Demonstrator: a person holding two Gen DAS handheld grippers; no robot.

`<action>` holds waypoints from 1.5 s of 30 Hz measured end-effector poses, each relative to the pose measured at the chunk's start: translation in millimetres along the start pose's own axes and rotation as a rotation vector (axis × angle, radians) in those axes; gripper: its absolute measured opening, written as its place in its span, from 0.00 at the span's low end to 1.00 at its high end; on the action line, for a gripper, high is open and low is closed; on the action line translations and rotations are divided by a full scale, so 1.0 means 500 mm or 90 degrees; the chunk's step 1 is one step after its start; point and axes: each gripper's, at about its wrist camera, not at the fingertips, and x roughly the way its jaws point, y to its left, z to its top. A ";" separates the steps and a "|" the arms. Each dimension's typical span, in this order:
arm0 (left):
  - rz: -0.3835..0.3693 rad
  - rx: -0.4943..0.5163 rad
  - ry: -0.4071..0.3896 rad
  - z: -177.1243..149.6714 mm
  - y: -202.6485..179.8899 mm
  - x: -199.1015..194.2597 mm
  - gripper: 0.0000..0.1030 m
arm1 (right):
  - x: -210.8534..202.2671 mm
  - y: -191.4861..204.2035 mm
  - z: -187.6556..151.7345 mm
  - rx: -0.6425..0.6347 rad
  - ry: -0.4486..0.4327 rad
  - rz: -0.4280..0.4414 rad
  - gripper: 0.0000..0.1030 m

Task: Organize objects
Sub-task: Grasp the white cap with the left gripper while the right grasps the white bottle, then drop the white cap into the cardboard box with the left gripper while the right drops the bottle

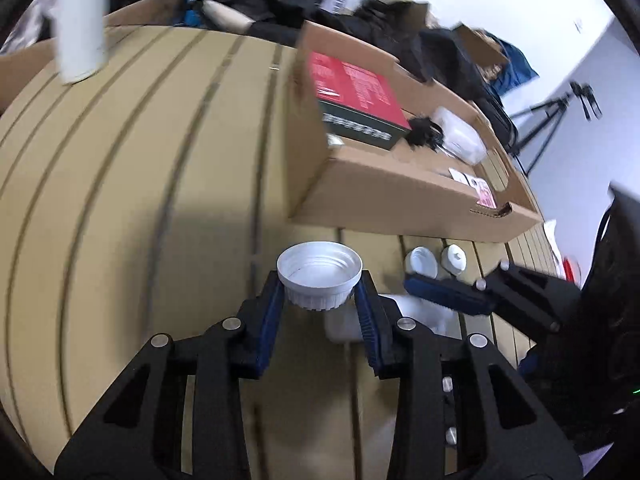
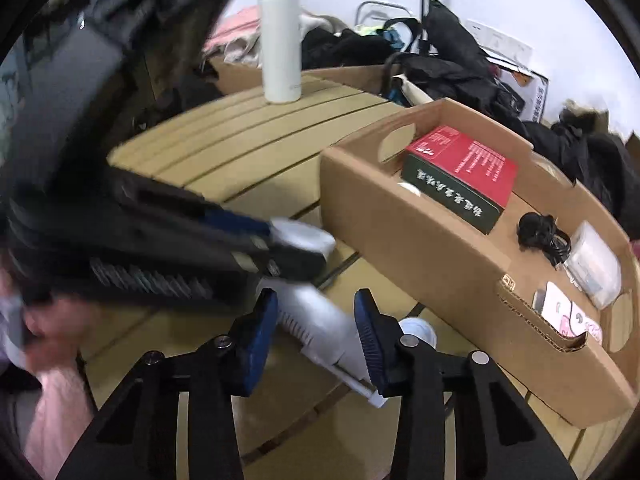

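Observation:
My left gripper (image 1: 320, 300) is shut on a white ribbed screw cap (image 1: 319, 278), open side up, held above the slatted table. In the right wrist view the left gripper (image 2: 296, 248) reaches in from the left with the white cap (image 2: 304, 236) at its tip. My right gripper (image 2: 316, 320) is shut on a white plastic bottle (image 2: 324, 328) lying tilted between the blue pads. The bottle shows partly in the left wrist view (image 1: 344, 324), below the cap. The right gripper's fingers (image 1: 444, 292) come in from the right there.
A cardboard tray (image 2: 420, 248) holds a red and green box (image 2: 460, 176), a black cable (image 2: 540, 232) and a clear packet (image 2: 596, 264). Two small white caps (image 1: 436, 262) lie on the table. A white flask (image 2: 280, 40) stands at the back. Dark bags lie behind.

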 end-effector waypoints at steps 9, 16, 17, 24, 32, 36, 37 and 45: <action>0.040 -0.020 -0.030 -0.157 0.013 -0.178 0.31 | -0.081 0.088 -0.078 0.029 0.018 -0.020 0.30; 0.059 0.031 -0.034 -0.233 -0.052 -0.276 0.31 | -0.302 0.124 -0.124 0.064 -0.055 -0.128 0.30; 0.052 0.041 -0.042 -0.237 -0.068 -0.294 0.31 | -0.339 0.126 -0.135 0.082 -0.068 -0.140 0.30; 0.017 0.091 -0.081 -0.262 -0.158 -0.363 0.31 | -0.566 0.107 -0.273 0.249 -0.133 -0.222 0.30; 0.000 0.108 -0.073 -0.254 -0.189 -0.346 0.31 | -0.602 0.064 -0.312 0.344 -0.165 -0.206 0.30; -0.023 0.118 -0.070 -0.184 -0.203 -0.318 0.31 | -0.563 0.017 -0.269 0.344 -0.167 -0.173 0.29; -0.026 0.121 -0.075 -0.155 -0.208 -0.307 0.31 | -0.548 -0.001 -0.249 0.337 -0.162 -0.172 0.29; -0.058 0.131 -0.037 0.108 -0.246 -0.130 0.31 | -0.380 -0.242 -0.062 0.215 -0.067 -0.140 0.30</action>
